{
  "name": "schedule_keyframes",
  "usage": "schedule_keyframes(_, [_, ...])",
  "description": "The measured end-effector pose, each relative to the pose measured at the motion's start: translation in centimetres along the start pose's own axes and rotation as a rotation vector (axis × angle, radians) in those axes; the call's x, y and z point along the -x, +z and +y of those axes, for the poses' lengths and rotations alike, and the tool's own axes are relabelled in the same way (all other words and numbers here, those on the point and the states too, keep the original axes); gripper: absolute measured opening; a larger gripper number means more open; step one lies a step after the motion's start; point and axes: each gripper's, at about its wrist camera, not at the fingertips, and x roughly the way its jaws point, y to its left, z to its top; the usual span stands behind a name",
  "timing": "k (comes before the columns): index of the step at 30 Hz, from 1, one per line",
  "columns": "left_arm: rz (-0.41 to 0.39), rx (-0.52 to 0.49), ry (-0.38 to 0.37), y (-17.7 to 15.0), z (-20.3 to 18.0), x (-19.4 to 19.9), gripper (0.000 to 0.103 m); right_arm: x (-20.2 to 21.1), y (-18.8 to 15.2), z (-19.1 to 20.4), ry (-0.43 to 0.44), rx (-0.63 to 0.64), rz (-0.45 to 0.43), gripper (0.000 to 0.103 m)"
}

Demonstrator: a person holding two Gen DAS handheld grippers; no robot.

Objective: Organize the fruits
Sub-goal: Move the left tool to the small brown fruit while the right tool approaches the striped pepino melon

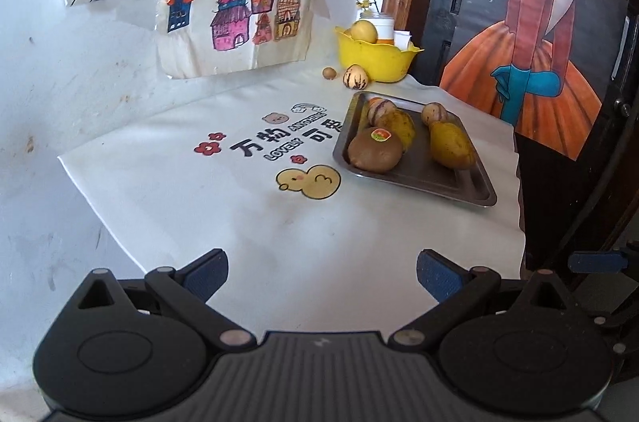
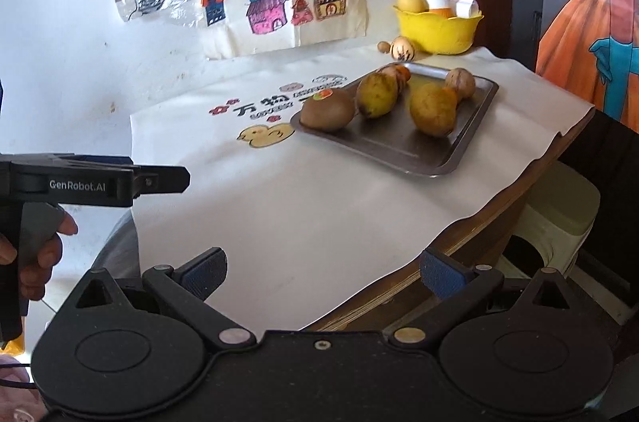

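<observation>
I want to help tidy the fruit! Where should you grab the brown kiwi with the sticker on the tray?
Probably across the kiwi's round middle, below the sticker. It lies at the near-left corner of the metal tray, beside a yellow fruit, so coming from above with the fingers on its free front and back looks safest. The right tool is open and empty.

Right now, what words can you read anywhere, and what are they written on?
"GenRobot.AI": on the side of the left gripper, seen from the right wrist.
"万物", "LOVELY" and "可": printed on the white tablecloth, beside the metal tray, whose rim cuts the last character group short.
A smaller word printed beside them: too blurred to read.
Sticker on the brown kiwi: too small to read.
</observation>
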Motion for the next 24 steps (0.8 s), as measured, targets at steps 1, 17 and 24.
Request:
schedule_keyframes(1, [0.003,-0.004,0.003,0.0,0.2,0.1,0.103,0.1,0.1,0.2,0.007,0.001,0.007,0.102])
schedule_keyframes(17, [-0.067,-0.062,0.099,7.4,5.5,0.3,0.103,5.3,11.5,-2.6,0.116,-0.062,-0.050,0.102])
schedule_keyframes(24, [-0.253,-0.400,0.173,19.6,3.6,2.9,0.103,8.7,24.8,-3.2,0.038,0.081,-0.087,0.102])
